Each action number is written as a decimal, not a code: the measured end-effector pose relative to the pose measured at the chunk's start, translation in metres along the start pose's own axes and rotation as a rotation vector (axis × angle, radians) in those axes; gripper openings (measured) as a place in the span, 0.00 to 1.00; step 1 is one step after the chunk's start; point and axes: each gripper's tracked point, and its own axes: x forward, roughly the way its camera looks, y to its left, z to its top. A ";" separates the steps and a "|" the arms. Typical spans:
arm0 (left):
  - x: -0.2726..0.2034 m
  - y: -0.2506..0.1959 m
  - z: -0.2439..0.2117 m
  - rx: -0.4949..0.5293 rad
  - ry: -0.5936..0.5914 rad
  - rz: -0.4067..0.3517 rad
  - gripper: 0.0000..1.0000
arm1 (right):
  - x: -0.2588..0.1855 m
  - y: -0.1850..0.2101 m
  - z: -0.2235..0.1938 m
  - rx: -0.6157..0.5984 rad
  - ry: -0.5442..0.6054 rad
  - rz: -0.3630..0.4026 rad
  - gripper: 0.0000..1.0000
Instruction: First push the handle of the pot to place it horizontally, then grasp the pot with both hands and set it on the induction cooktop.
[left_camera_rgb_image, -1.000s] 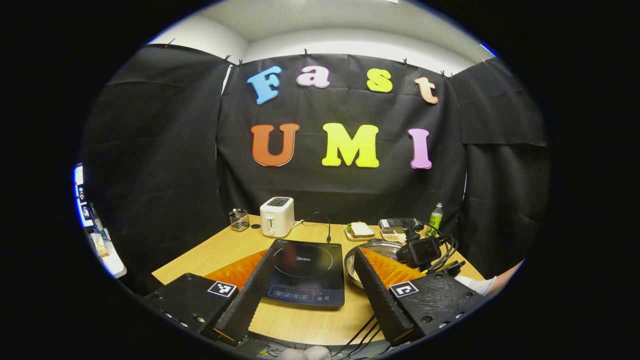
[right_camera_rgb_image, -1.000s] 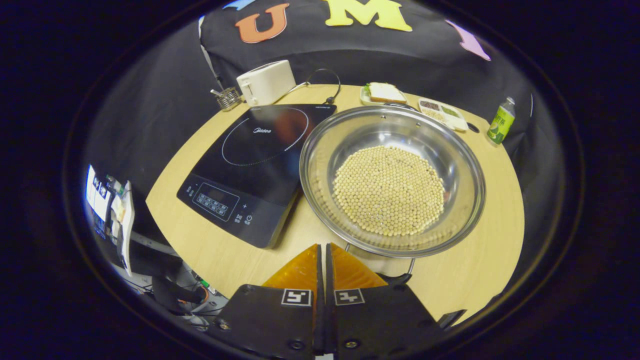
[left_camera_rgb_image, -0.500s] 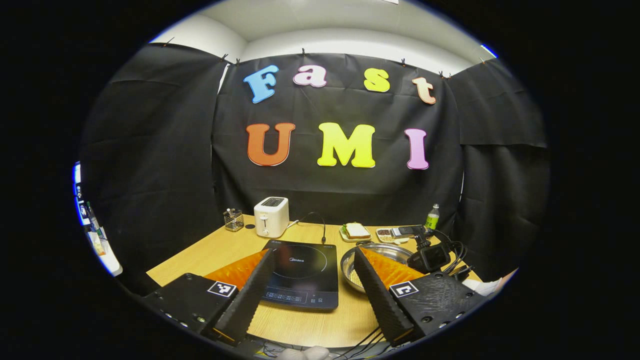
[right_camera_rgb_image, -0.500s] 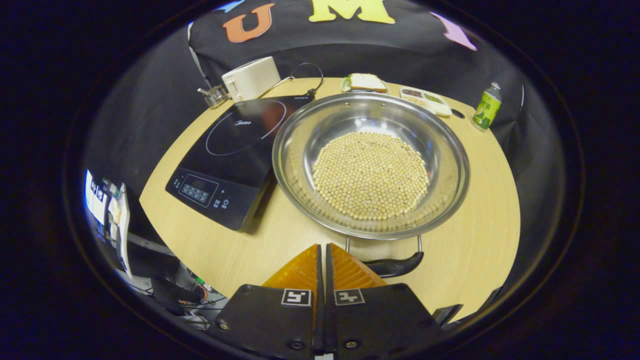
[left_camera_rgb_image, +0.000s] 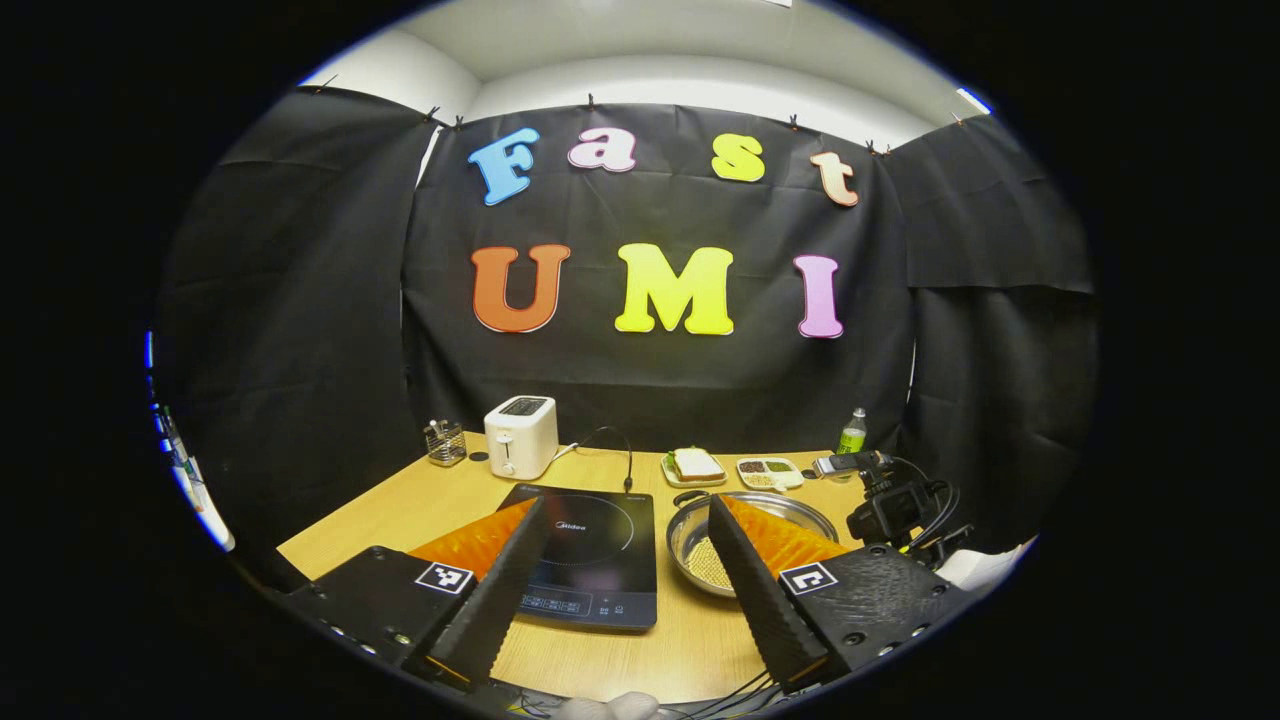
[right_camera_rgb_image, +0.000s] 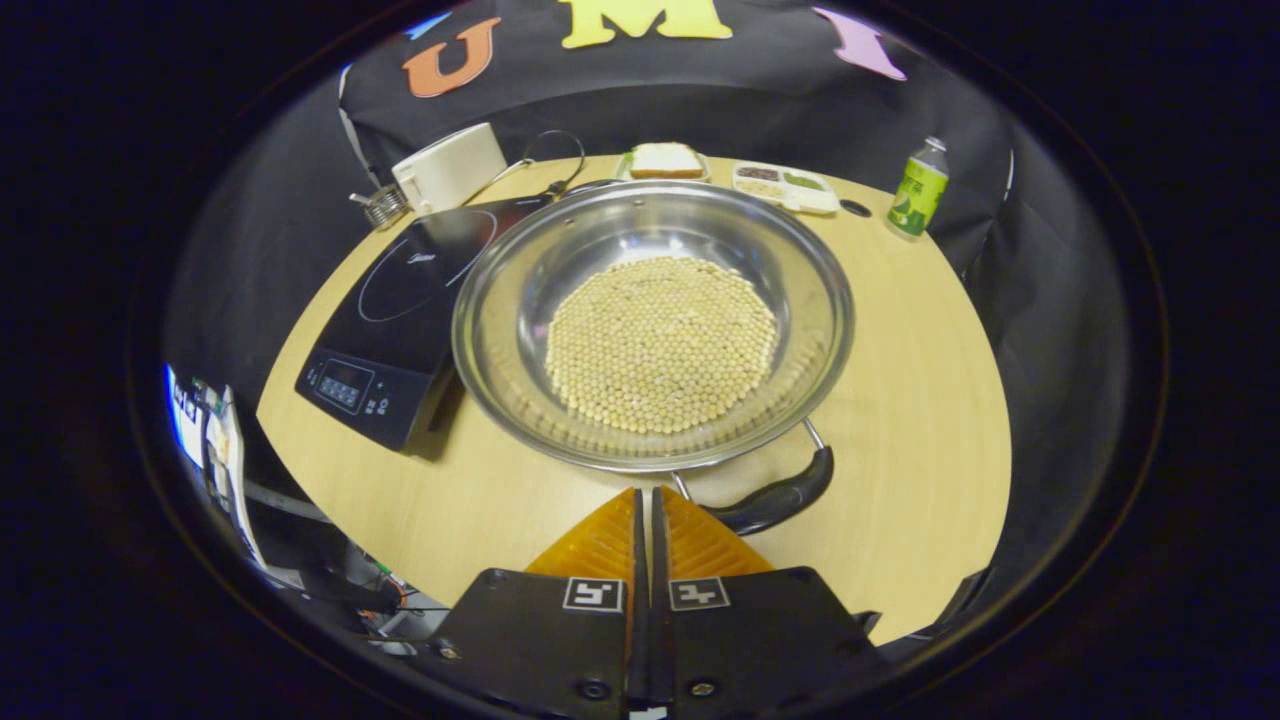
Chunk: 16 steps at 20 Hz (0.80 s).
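Beside the induction cooktop (right_camera_rgb_image: 395, 315) on the desk (right_camera_rgb_image: 900, 420) sits the pot (right_camera_rgb_image: 650, 325) of beans, just right of it, awaiting transfer. Its near handle (right_camera_rgb_image: 775, 495) lies slanted beside the right tool (right_camera_rgb_image: 645, 520), pressed together for pushing. Left tool (left_camera_rgb_image: 625, 540) hangs spread, ready to grasp.

Left gripper (left_camera_rgb_image: 620, 560) spread wide above cooktop (left_camera_rgb_image: 590, 555).

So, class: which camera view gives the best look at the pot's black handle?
The right gripper view: the handle lies unobstructed just ahead of the right gripper, below the pot. In the left gripper view the pot sits small, partly behind a finger, near handle unseen.
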 end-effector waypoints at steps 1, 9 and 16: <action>0.003 -0.002 0.000 -0.001 0.000 -0.006 0.95 | -0.001 -0.007 0.000 0.010 0.000 -0.008 0.00; 0.027 -0.016 0.002 -0.007 0.000 -0.040 0.96 | -0.005 -0.058 0.010 0.068 -0.011 -0.071 0.02; 0.042 -0.019 -0.001 -0.003 0.006 -0.031 0.96 | 0.001 -0.095 0.028 0.057 -0.017 -0.115 0.01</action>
